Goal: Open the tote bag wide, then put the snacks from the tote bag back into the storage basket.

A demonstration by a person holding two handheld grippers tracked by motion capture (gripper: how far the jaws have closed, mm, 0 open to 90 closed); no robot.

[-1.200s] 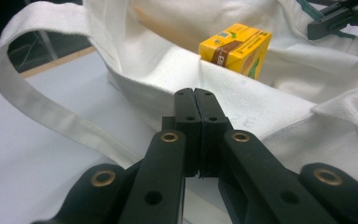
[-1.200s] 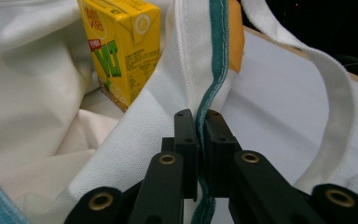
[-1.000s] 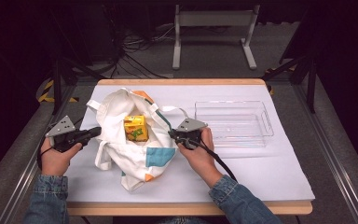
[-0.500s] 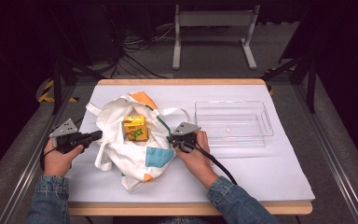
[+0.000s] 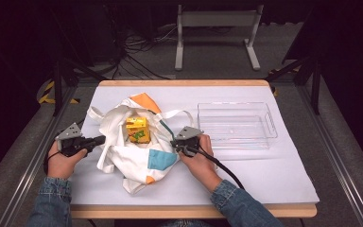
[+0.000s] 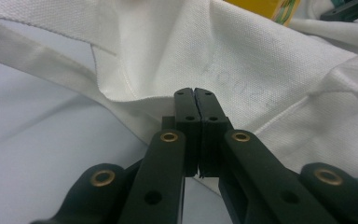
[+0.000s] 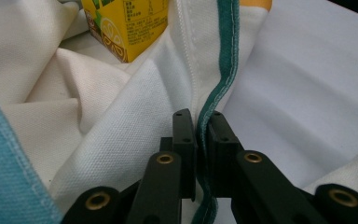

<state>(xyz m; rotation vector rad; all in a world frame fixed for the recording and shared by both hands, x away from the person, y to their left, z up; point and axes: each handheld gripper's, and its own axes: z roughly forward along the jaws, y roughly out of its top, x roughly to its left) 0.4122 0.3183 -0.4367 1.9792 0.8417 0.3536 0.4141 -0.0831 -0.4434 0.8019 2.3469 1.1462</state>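
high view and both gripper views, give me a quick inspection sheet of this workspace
surface: wooden table under a white sheet
job's things: white tote bag spread open, yellow carton standing inside it
clutter: clear plastic tray, empty, right of the bag
grippers: left gripper shut on the bag's white edge; right gripper shut on the bag's green-trimmed rim
cables: black cable trailing from the right gripper; loose cables on the floor behind
surroundings: dark room, white stand beyond the table
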